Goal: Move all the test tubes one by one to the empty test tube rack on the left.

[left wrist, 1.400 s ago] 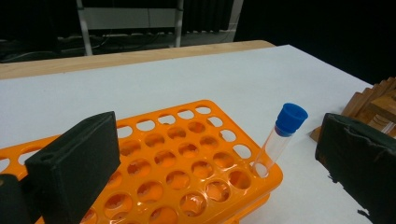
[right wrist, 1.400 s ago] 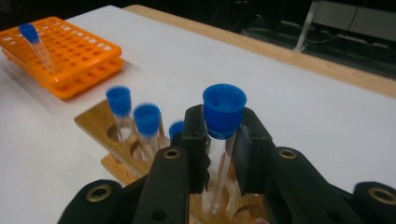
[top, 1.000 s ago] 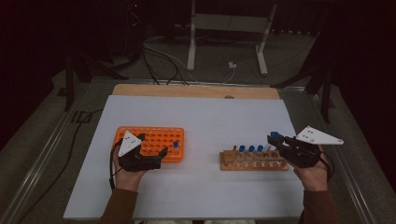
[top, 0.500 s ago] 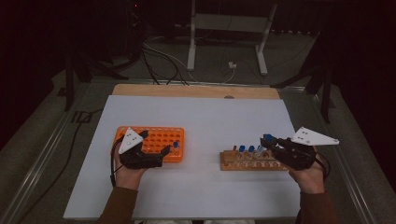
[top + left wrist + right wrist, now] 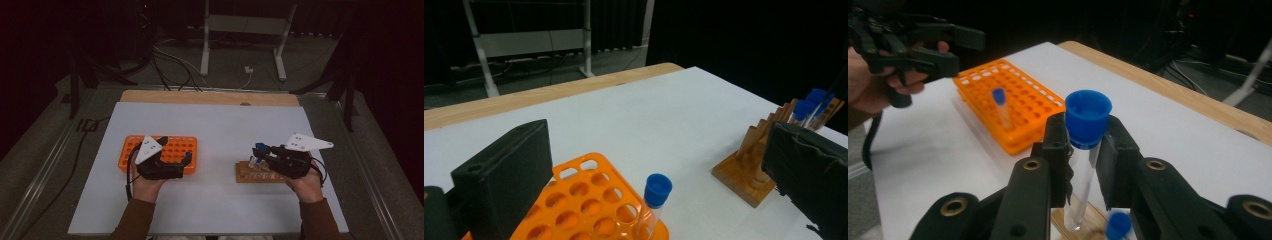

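Note:
My right gripper point(image 5: 261, 151) is shut on a clear tube with a blue cap point(image 5: 258, 149), held upright just above the left end of the wooden rack point(image 5: 250, 175). In the right gripper view the jaws point(image 5: 1087, 137) clamp that tube point(image 5: 1083, 175) below its cap, and another blue-capped tube point(image 5: 1118, 226) stands in the rack underneath. My left gripper point(image 5: 176, 150) hovers open over the near right part of the orange rack point(image 5: 135, 147). One blue-capped tube point(image 5: 653, 200) stands in that rack point(image 5: 574, 200), between the wide-open jaws point(image 5: 656, 165).
A white sheet point(image 5: 220, 125) covers the table, with a wooden strip point(image 5: 210, 97) along its far edge. Several blue-capped tubes point(image 5: 811, 102) stand in the wooden rack point(image 5: 749, 170). A metal stand point(image 5: 240, 30) and cables lie on the dark floor beyond.
My right gripper has moved left along the wooden rack, carrying the blue-capped tube with it. The left gripper has stayed over the orange rack, almost still.

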`<action>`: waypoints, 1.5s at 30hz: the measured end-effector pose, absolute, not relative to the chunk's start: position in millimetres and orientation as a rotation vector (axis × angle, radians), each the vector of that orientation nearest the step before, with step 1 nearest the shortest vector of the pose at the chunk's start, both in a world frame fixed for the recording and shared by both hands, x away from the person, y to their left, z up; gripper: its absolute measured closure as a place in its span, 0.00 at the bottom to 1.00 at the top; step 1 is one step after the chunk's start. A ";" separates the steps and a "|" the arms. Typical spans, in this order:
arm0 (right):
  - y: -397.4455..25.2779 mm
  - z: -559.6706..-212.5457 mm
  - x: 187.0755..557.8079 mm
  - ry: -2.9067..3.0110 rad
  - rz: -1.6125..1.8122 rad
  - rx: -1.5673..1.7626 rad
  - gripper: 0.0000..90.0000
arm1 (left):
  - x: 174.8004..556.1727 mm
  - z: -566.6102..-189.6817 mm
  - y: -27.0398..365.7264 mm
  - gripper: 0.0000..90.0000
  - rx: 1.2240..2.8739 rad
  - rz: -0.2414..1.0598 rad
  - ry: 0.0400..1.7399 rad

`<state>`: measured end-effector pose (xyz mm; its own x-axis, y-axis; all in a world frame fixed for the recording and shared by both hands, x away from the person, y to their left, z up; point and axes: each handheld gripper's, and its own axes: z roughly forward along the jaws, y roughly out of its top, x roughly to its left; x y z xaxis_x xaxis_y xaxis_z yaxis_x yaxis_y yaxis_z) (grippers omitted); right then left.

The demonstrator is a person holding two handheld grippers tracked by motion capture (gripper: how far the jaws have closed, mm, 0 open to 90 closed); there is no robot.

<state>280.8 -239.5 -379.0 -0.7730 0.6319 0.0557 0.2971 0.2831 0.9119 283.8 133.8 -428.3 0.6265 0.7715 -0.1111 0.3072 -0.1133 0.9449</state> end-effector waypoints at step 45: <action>-140.1 -394.9 305.2 2.378 1.517 0.769 0.85 | 283.1 -436.8 70.7 0.64 1.823 0.356 0.688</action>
